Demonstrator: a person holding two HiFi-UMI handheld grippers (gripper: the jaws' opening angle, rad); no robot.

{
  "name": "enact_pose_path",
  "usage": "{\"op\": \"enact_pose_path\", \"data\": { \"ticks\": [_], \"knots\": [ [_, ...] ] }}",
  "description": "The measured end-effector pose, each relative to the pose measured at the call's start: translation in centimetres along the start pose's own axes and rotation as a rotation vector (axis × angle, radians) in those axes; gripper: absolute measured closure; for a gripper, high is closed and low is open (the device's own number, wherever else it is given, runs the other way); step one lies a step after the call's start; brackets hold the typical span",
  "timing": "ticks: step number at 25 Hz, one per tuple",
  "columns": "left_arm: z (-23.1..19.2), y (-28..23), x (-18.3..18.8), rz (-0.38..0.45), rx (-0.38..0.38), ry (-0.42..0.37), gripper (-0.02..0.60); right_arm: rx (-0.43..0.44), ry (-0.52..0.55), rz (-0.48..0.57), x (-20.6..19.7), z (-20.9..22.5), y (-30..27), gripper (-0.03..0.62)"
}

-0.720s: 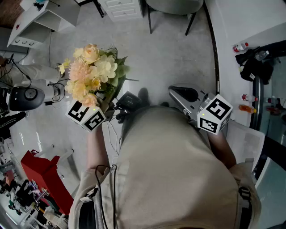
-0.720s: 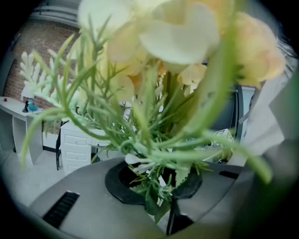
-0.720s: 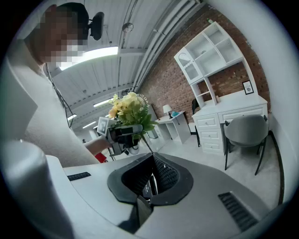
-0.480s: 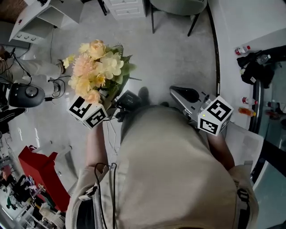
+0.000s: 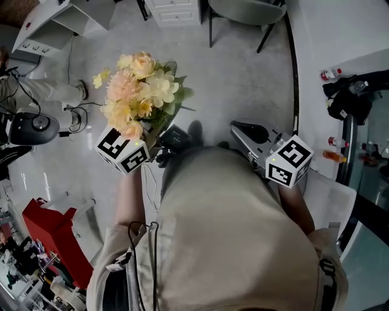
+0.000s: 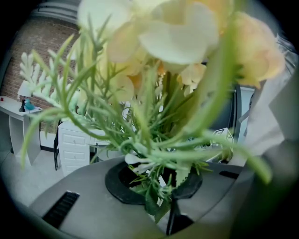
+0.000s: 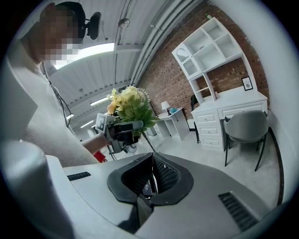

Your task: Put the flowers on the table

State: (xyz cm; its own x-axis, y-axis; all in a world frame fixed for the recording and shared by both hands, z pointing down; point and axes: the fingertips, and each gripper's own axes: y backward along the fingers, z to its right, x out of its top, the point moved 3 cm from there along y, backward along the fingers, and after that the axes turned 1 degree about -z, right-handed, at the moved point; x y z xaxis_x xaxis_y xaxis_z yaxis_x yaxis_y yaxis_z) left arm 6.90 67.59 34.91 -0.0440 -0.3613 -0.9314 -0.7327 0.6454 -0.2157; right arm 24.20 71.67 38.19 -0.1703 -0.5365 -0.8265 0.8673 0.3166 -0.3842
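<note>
A bunch of pale yellow and peach flowers (image 5: 141, 90) with green leaves is held upright over the grey floor, left of my body. My left gripper (image 5: 157, 136) is shut on its stems; its marker cube (image 5: 121, 152) is below the blooms. In the left gripper view the stems (image 6: 156, 186) run down between the jaws and the flowers (image 6: 177, 32) fill the picture. My right gripper (image 5: 250, 135) is shut with nothing in it, beside the white table (image 5: 331, 36). From the right gripper view (image 7: 151, 179) I see the flowers (image 7: 130, 105) off to the left.
The white table curves along the right, with small bottles (image 5: 329, 75) and a black bag (image 5: 349, 97) on it. A grey chair (image 5: 243, 12) and white drawers (image 5: 173, 9) stand ahead. A person's legs (image 5: 42, 94), a black device (image 5: 33, 127) and a red box (image 5: 45, 228) are at left.
The left gripper with the flowers has drifted a little up and to the right in the head view. The right gripper has stayed almost still.
</note>
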Motion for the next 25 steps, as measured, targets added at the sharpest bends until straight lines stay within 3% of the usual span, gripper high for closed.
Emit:
{"op": "enact_pose_path", "data": {
  "ticks": [15,25],
  "knots": [
    [-4.7,-0.6,1.0,-0.009,-0.015,0.011,0.495,0.003,0.011,-0.062,2.2,1.2,-4.0,0.571],
    [-11.1,0.7,2.3,-0.002,-0.031,0.021,0.495,-0.016,0.018,-0.099,5.5,1.7,-9.9,0.571]
  ]
}}
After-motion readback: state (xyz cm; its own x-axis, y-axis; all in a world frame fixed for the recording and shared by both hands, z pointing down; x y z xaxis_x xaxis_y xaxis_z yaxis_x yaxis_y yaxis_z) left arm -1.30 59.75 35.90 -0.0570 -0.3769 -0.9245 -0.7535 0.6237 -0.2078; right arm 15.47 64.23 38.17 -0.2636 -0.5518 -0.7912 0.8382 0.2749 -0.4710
